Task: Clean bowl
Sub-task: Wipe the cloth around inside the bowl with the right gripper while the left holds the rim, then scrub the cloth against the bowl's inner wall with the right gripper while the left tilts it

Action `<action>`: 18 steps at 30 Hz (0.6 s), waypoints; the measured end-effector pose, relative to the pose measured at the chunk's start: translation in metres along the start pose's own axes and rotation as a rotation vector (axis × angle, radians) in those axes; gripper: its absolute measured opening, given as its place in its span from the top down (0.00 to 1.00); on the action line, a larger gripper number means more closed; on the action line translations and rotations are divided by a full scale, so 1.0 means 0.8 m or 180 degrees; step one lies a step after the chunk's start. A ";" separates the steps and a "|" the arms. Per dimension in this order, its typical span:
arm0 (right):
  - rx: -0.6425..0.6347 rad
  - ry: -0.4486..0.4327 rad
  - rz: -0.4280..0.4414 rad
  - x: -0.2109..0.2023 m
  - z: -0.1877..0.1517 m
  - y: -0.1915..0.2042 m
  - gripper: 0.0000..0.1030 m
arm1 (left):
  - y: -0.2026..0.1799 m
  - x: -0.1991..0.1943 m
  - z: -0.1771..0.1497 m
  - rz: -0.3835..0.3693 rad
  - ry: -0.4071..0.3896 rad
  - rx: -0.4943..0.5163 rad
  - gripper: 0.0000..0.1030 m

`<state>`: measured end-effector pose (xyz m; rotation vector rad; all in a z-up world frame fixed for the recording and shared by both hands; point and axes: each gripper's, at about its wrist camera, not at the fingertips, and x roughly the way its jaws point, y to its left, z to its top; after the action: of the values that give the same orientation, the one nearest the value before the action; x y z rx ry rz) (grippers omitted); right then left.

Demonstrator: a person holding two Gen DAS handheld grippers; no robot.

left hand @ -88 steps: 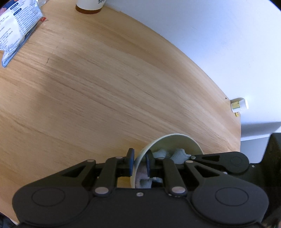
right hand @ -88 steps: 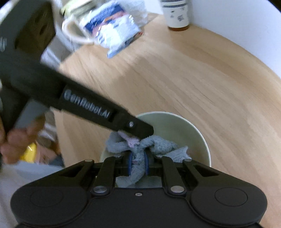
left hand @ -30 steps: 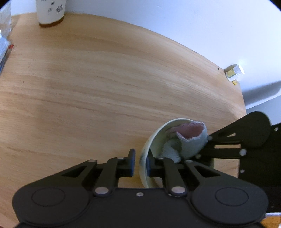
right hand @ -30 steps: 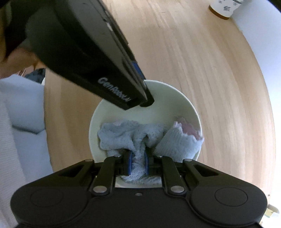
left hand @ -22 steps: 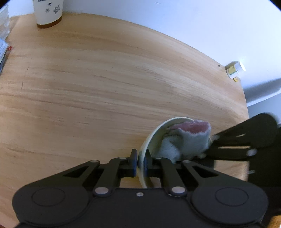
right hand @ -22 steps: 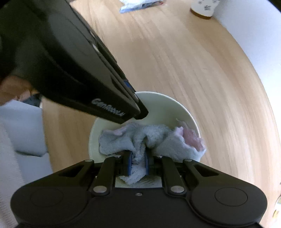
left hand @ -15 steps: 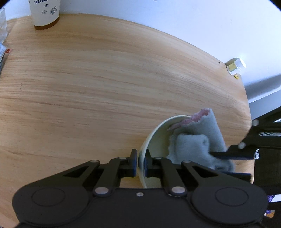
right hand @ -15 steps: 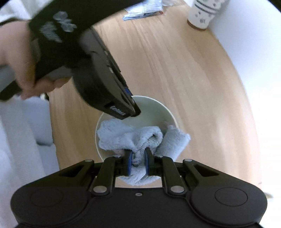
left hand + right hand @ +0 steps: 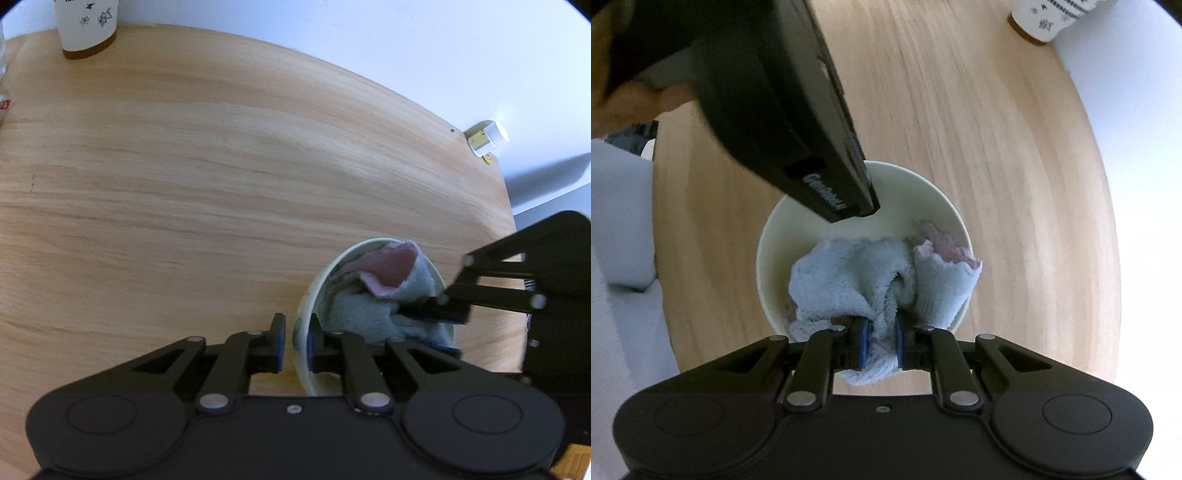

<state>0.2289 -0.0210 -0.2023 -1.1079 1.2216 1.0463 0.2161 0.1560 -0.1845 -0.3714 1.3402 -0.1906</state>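
Round wooden table [image 9: 221, 192], white wall [image 9: 369, 44]

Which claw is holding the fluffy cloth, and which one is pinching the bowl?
The right gripper holds the cloth, squeezed between its blue pads. The left gripper pinches the bowl by its rim instead.

Bare tabletop [image 9: 221, 184] around bowl [image 9: 798, 236]

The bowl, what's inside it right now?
A crumpled blue-and-pink cloth fills the near side of the bowl, pinched by the right gripper. The bowl's bottom is hidden under the cloth.
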 end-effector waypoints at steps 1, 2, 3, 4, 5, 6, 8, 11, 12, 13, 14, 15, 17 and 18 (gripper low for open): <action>0.0056 -0.0032 0.0034 0.005 0.000 -0.004 0.85 | 0.001 0.000 0.000 -0.0014 0.0007 -0.0007 0.90; 0.0105 -0.0061 0.0061 0.007 0.000 -0.007 0.85 | 0.002 0.000 0.000 -0.0026 0.0012 -0.0018 0.90; 0.0152 -0.0103 0.0077 0.007 -0.002 -0.009 0.85 | 0.002 0.000 0.000 -0.0030 0.0015 -0.0017 0.90; 0.0198 -0.0144 0.0093 0.008 -0.003 -0.010 0.85 | 0.002 0.000 0.000 -0.0025 0.0013 0.0002 0.91; 0.0244 -0.0186 0.0109 0.008 -0.005 -0.012 0.85 | 0.001 -0.001 -0.001 -0.0017 0.0010 0.0022 0.91; 0.0290 -0.0228 0.0125 0.008 -0.007 -0.014 0.84 | 0.000 -0.001 -0.002 -0.0003 0.0008 0.0044 0.92; 0.0378 -0.0308 0.0153 0.008 -0.010 -0.018 0.85 | 0.000 0.002 -0.001 -0.0006 0.0043 0.0042 0.92; 0.0433 -0.0408 0.0075 -0.012 -0.023 -0.021 0.85 | -0.004 0.002 0.000 0.0017 0.0049 0.0092 0.92; 0.0449 -0.0442 0.0041 -0.019 -0.029 -0.022 0.84 | -0.005 0.002 0.000 0.0025 0.0049 0.0111 0.92; 0.0463 -0.0475 -0.0006 -0.026 -0.034 -0.023 0.84 | -0.007 0.003 0.001 0.0027 0.0051 0.0119 0.92; 0.0469 -0.0503 -0.0095 -0.032 -0.039 -0.023 0.84 | -0.008 0.003 0.002 0.0028 0.0053 0.0126 0.91; 0.0469 -0.0526 -0.0186 -0.038 -0.043 -0.024 0.84 | -0.009 0.004 0.003 0.0031 0.0051 0.0141 0.91; 0.0438 -0.0524 -0.0321 -0.041 -0.046 -0.024 0.85 | -0.013 0.005 0.004 0.0047 0.0058 0.0209 0.91; 0.0428 -0.0519 -0.0369 -0.041 -0.047 -0.025 0.85 | -0.014 0.006 0.005 0.0052 0.0063 0.0243 0.91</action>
<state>0.2399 -0.0614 -0.1694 -0.9588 1.0690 0.9335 0.2215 0.1443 -0.1838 -0.2947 1.3510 -0.2316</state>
